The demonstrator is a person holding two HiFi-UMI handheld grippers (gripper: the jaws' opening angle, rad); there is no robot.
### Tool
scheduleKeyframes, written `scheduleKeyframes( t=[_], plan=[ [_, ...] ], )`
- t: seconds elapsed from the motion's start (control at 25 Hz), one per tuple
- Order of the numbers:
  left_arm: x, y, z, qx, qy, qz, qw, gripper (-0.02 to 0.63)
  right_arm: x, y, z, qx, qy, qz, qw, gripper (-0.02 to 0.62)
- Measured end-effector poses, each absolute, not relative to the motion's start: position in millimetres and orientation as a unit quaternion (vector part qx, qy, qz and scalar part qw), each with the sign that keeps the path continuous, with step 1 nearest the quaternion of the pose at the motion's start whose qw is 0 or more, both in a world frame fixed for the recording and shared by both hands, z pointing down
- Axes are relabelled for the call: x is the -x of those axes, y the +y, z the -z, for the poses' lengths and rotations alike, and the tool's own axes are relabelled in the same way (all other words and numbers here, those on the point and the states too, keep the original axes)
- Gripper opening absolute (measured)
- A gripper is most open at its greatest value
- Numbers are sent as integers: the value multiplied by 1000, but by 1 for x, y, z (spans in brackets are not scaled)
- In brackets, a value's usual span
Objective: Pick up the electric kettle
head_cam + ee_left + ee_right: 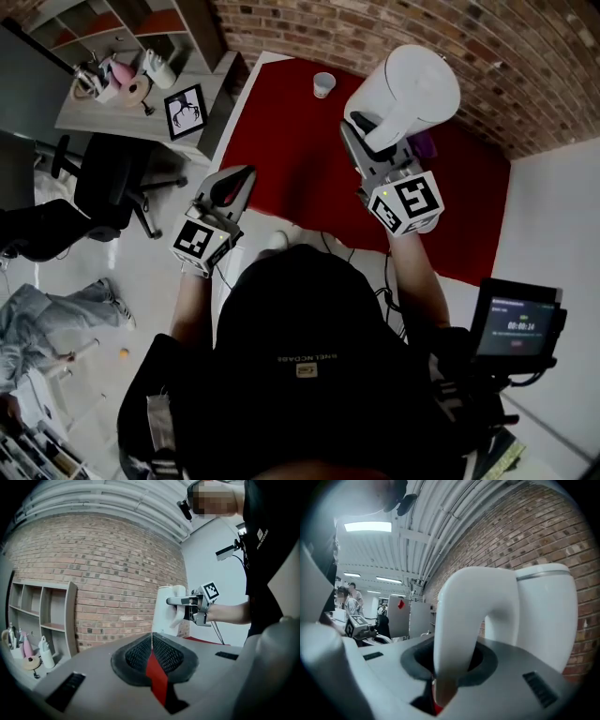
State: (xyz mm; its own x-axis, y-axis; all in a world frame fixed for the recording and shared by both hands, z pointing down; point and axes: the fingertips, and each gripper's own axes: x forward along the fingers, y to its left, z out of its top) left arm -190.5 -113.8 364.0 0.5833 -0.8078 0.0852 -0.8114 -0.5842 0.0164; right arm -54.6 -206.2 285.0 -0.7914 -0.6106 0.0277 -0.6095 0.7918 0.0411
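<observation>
The white electric kettle [412,89] hangs in the air above the red tabletop [281,141], tilted in the head view. My right gripper [363,133] is shut on its curved handle [459,620], which fills the space between the jaws in the right gripper view; the kettle body [543,611] stands just beyond it. In the left gripper view the kettle [165,613] and the right gripper [182,602] are seen from the side, in front of the brick wall. My left gripper [242,178] hovers at the table's left edge, jaws together with nothing in them [152,637].
A white cup [323,84] stands at the far end of the red tabletop. To the left are a grey desk [94,117] with bottles and a framed picture [185,111], a shelf unit [42,616] and a black office chair [103,187]. A small screen [516,323] sits at the right.
</observation>
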Motion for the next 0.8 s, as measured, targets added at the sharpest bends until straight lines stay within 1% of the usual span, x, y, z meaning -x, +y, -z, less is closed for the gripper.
scheduleKeyframes(
  t=[0.4,0.64,0.8],
  plan=[
    [221,-97,-353,-872,-487,-30,19,5,114,-164,-266,-209,-978,12,11,84],
    [226,-93,-347,-865,-501,-28,19,6,130,-146,-257,-153,-988,-9,-8,84],
    [227,-90,-346,-864,-502,-29,15,5,140,-136,-258,-129,-992,-11,-5,84]
  ],
)
